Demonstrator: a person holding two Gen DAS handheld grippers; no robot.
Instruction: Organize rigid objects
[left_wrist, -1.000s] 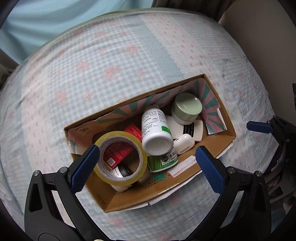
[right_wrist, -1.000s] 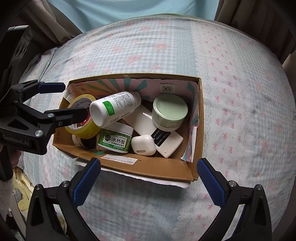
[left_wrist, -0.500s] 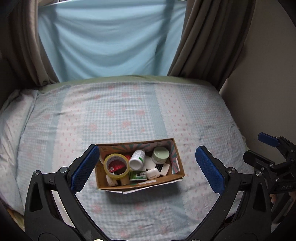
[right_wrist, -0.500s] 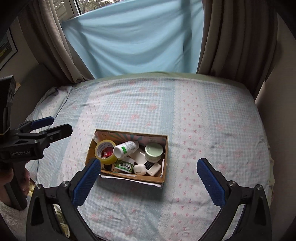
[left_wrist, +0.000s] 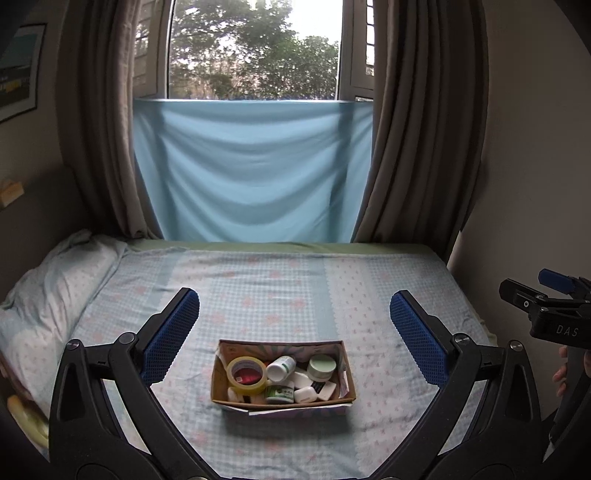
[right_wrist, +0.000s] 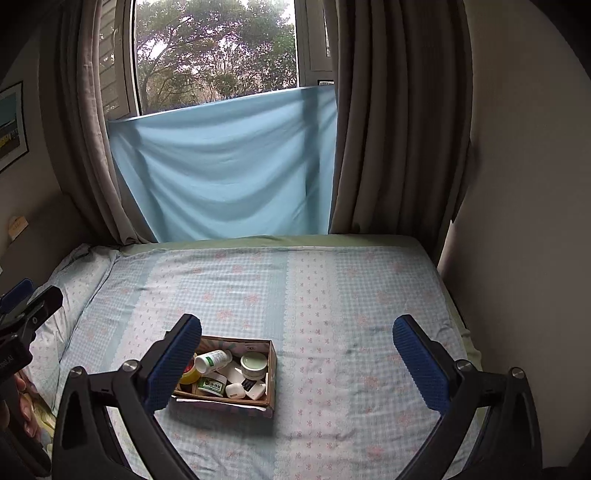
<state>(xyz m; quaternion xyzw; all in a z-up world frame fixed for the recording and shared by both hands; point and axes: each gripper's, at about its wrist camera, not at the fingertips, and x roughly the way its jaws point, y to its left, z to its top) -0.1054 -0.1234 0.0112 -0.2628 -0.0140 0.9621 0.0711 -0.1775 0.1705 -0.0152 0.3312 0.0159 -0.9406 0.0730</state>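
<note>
Both the left hand-held gripper (left_wrist: 293, 332) and the right hand-held gripper (right_wrist: 297, 360) hang wide and empty above the bed (left_wrist: 280, 291) — the cardboard box (left_wrist: 282, 400) sits packed at lower centre, so sorting looks done, and next is likely nothing but pulling away.

Bedsheet (left_wrist: 258, 295): pale blue check with pink flower print. Box (left_wrist: 282, 400): brown cardboard. Tape roll (left_wrist: 246, 373): yellow. Bottle (left_wrist: 281, 368): white with green label. Jar (left_wrist: 322, 366): pale green lid. Window cloth (left_wrist: 255, 170): plain light blue. Curtains (left_wrist: 417, 147): grey-brown. Gripper pads (left_wrist: 170, 336): blue, on black frames.
</note>
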